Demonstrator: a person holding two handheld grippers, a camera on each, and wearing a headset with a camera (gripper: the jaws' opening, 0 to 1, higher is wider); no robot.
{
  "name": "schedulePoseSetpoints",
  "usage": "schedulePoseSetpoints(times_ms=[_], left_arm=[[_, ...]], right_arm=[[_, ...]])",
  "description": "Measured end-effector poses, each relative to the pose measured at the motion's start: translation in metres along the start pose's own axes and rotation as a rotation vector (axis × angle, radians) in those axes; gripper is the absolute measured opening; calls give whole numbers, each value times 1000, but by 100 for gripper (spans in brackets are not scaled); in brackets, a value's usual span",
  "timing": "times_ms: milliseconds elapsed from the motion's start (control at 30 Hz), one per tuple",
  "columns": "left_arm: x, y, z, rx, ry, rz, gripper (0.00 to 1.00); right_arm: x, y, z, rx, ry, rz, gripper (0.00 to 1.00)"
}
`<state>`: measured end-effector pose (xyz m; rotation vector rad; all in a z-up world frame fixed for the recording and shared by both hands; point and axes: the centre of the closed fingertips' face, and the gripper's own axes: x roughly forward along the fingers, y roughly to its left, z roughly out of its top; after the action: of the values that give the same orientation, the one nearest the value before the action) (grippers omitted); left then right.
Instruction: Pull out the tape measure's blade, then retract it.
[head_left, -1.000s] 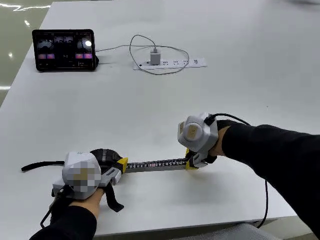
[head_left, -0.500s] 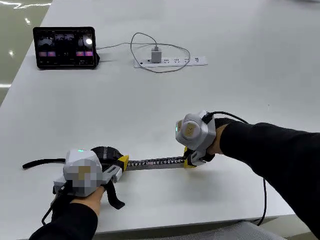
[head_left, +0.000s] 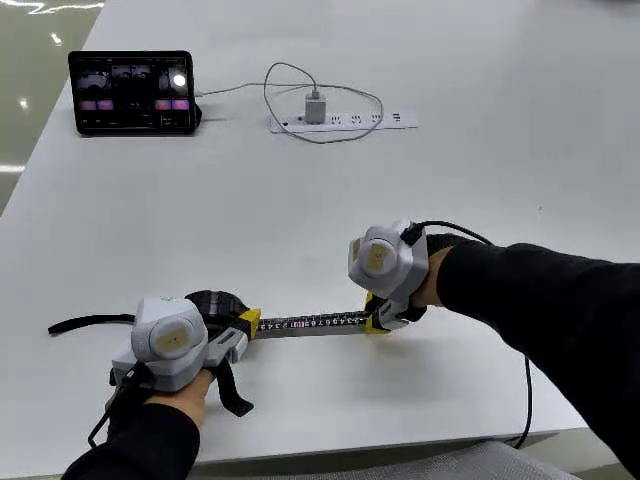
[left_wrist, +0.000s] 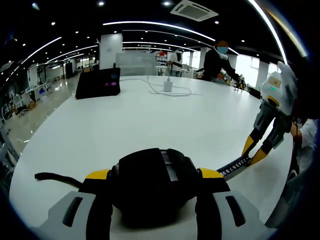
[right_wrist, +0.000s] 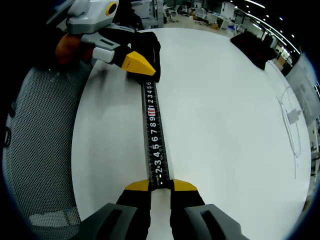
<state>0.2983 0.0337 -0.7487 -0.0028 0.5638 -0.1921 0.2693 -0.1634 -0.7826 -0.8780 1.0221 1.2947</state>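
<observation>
Tape blade (right_wrist: 152, 135) drawn out along the table (head_left: 300, 220).
The left gripper (left_wrist: 155, 174) clamps the black case (head_left: 215, 305); the right gripper (right_wrist: 161, 186) pinches the blade's tip (numbers up).

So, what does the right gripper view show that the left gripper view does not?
Right gripper view: readable numbers on the blade, grey mesh beside the table. Left gripper view: the strap of the case, people standing behind. Both: the left gripper shut on the black case, the right gripper shut on the blade's end, the white table.
</observation>
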Motion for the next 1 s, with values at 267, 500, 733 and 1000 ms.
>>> schedulePoseSetpoints(times_ms=[267, 500, 733, 1000], left_arm=[[0, 0, 0, -2, 2, -1, 62], [0, 0, 0, -3, 2, -2, 63], [0, -1, 0, -3, -1, -3, 63], [1, -1, 0, -4, -1, -3, 63]], right_arm=[[2, 0, 3, -3, 8, 11, 10], [2, 0, 5, 22, 5, 8, 10], [4, 1, 7, 12, 5, 0, 10], [5, 1, 10, 2, -6, 8, 10]])
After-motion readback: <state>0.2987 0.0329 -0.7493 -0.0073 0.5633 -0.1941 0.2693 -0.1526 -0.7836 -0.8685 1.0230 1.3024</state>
